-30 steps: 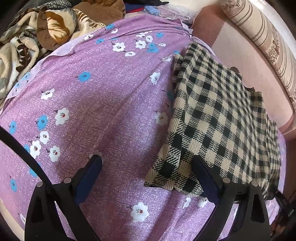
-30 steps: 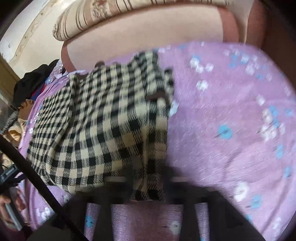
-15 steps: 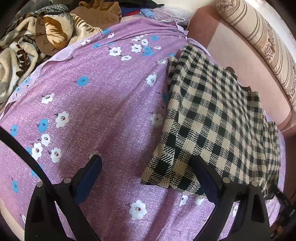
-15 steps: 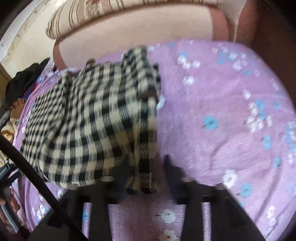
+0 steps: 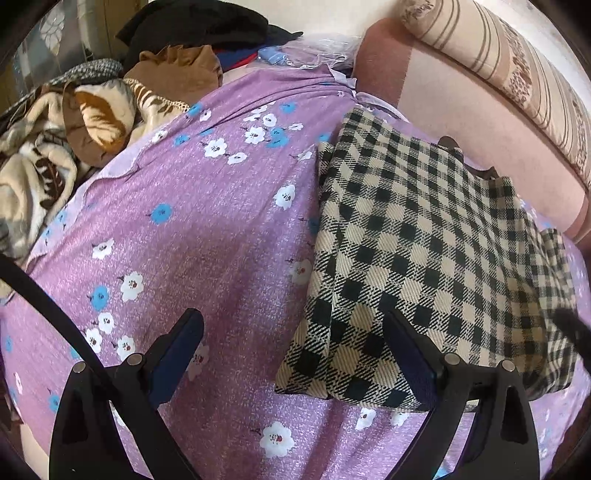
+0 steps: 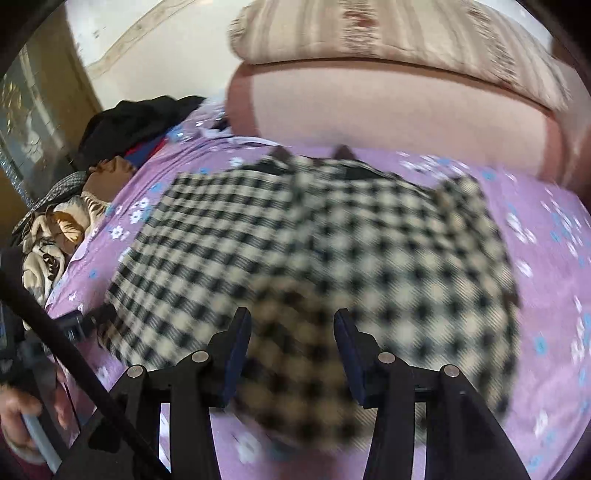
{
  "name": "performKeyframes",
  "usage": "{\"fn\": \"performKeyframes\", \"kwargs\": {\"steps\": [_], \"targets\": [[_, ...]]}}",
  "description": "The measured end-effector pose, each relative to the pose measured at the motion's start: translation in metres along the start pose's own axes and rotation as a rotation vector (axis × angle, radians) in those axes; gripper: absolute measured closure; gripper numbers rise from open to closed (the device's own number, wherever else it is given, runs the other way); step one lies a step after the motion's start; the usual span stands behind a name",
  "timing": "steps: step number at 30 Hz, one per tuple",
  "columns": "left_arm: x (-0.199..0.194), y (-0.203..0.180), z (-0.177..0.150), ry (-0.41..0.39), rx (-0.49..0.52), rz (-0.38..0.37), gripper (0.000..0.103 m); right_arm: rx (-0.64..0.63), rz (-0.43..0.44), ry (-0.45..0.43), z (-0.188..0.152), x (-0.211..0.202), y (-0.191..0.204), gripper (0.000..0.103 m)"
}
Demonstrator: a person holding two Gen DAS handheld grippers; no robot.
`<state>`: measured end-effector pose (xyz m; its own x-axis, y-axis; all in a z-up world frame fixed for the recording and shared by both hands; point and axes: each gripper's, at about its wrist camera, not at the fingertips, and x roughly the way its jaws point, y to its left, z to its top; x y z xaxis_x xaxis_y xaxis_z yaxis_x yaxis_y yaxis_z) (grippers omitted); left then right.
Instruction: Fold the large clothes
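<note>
A folded black-and-cream checked garment [image 5: 424, 229] lies flat on the purple flowered bedsheet [image 5: 203, 240], close to the pink headboard. My left gripper [image 5: 291, 321] is open wide above the sheet, and its right finger [image 5: 406, 354] hangs over the garment's near left corner. In the blurred right wrist view the garment [image 6: 332, 229] fills the middle. My right gripper [image 6: 291, 314] hovers over its near edge, open, with nothing pressed between its pads.
A heap of brown and cream blankets [image 5: 74, 129] and dark clothes [image 5: 195, 26] sits at the bed's far left. The pink headboard [image 5: 461, 122] and a striped bolster [image 5: 517, 66] close off the far side. A person's hand [image 6: 18, 417] shows at the lower left.
My right gripper let go of the garment's edge, opened, and swung left and slightly up over the garment. The left gripper stayed nearly in place and rolled a little.
</note>
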<state>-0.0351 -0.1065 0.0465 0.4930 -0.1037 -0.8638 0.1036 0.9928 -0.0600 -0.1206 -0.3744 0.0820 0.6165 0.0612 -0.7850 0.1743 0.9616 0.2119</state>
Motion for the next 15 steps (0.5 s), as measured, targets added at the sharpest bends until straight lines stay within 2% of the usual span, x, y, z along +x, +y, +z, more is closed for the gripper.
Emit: {"fn": "performKeyframes", "kwargs": {"steps": [4, 7, 8, 9, 12, 15], "targets": [[0.003, -0.004, 0.003, -0.003, 0.024, 0.006, 0.006, -0.008, -0.034, 0.009, 0.012, 0.032, 0.011, 0.052], [0.006, -0.006, 0.005, -0.005, 0.045, 0.014, 0.006, 0.049, -0.115, 0.086, 0.009, 0.068, -0.005, 0.052], [0.007, -0.007, 0.006, -0.005, 0.048, 0.016, 0.006, 0.076, -0.099, 0.094, 0.005, 0.076, -0.012, 0.052], [0.008, -0.007, 0.007, -0.005, 0.051, 0.017, 0.006, 0.073, -0.091, 0.063, 0.003, 0.074, -0.013, 0.052], [0.012, -0.005, 0.01, -0.009, 0.053, 0.019, 0.006, 0.036, -0.097, 0.077, 0.003, 0.067, -0.008, 0.052], [0.016, -0.003, 0.014, -0.006, 0.045, 0.024, 0.006, 0.047, -0.056, 0.085, 0.002, 0.056, -0.009, 0.051]]}}
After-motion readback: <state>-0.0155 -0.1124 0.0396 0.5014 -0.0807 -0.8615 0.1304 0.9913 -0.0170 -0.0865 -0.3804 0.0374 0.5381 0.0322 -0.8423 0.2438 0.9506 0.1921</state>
